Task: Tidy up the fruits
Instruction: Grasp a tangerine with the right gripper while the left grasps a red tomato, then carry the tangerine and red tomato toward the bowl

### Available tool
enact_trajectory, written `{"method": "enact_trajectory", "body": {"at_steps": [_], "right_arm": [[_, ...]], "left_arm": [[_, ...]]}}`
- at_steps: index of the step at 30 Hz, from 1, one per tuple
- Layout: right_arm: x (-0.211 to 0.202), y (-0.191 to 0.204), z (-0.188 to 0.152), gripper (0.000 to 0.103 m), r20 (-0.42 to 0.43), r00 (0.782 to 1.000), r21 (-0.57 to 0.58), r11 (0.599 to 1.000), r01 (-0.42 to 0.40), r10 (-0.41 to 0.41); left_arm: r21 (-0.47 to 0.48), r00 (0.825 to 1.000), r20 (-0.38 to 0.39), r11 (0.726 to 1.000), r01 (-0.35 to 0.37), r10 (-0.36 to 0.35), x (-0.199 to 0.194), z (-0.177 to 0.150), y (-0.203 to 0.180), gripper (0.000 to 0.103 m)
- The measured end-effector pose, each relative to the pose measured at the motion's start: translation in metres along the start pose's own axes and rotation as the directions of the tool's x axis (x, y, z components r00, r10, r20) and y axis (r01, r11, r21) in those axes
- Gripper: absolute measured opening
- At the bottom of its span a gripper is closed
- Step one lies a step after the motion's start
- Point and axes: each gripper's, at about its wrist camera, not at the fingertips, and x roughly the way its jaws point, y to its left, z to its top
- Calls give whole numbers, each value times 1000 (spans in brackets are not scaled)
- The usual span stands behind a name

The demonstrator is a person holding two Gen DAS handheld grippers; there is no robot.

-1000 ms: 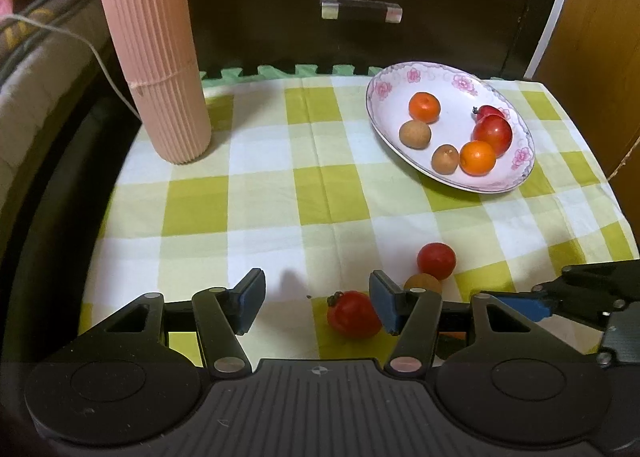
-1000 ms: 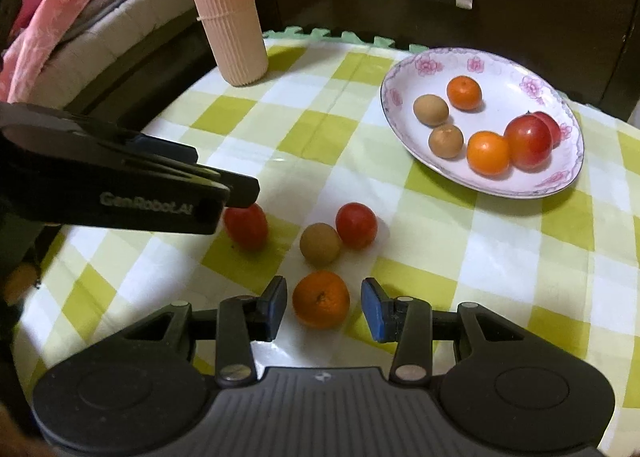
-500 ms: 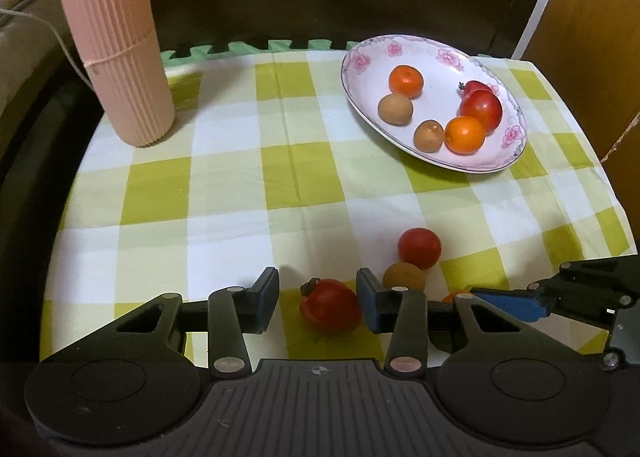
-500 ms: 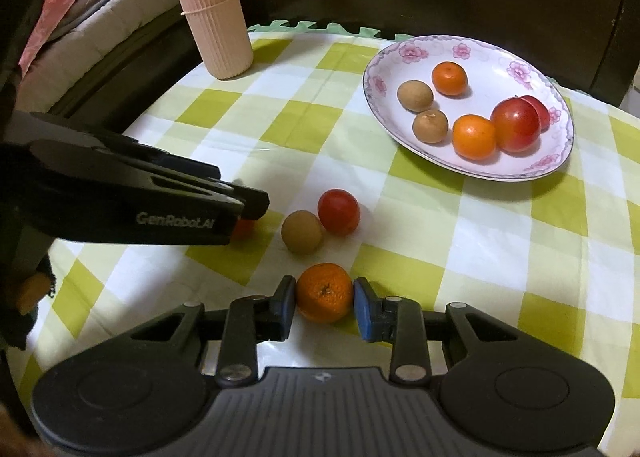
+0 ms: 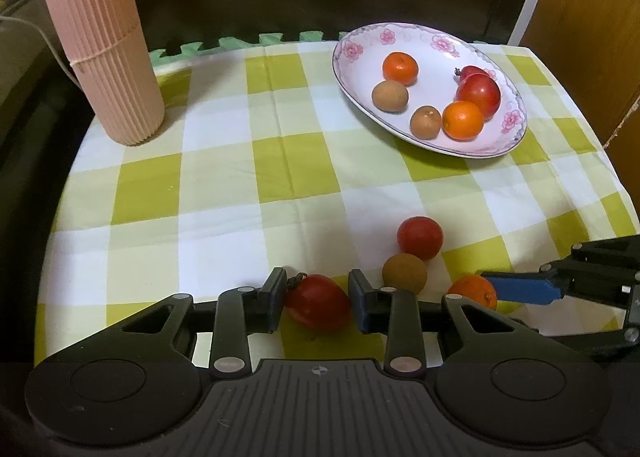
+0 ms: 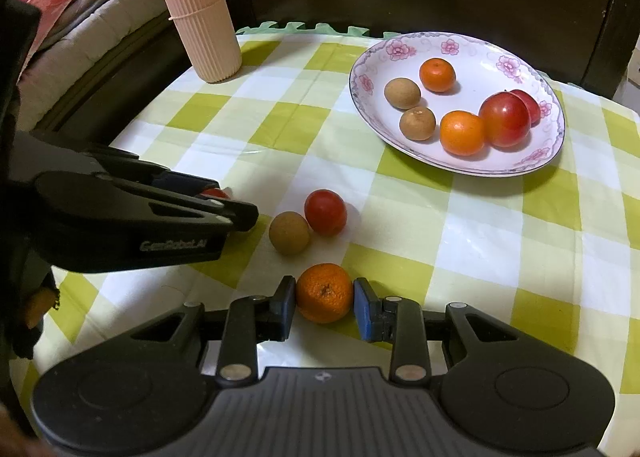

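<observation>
Both grippers are being closed onto fruit: the left gripper [image 5: 317, 303], wide a second ago, is now being narrowed until its pads are touching the red tomato [image 5: 319, 303], while the right gripper [image 6: 324, 303] is being clamped on the mandarin [image 6: 324, 292]. Lifting is judged to be next. Each fruit is being held between its pads, well short of the floral plate [image 6: 532, 161]; a longan [image 6: 289, 233] and second tomato [image 6: 325, 212] are being left nearer the plate.
</observation>
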Motion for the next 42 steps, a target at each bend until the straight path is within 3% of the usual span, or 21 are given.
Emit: {"method": "enact_trajectory", "body": {"at_steps": [10,17,24,31,38,42], "right_arm": [[-17,1,-14,31,-6,1000,-35,999,25,-25],[-27,1,-39,31,-29,997,-76,995,65,-68],[-23,-3,-40,31,-30,998,-73,996,53,-56],[-23,-7,-42,31,-35,999,-65,997,36,-39],[-23,-7,-42,32,-32,999,-69,997,33,-35],[-23,-4,-41,31,-36,998,-85,995,45,-48]], "left_arm": [[108,999,-27,993,37,-34,-18,-25,-18,41],[217,998,-31,974,64,-59,-21,-50,-37,42],[202,998,-17,977,69,-67,-21,-51,-37,45],[163,998,-14,984,70,-68,-22,-52,-37,56],[116,998,-1,991,60,-60,-24,-54,-35,56],[121,999,-1,992,35,-35,-24,-53,-40,45]]}}
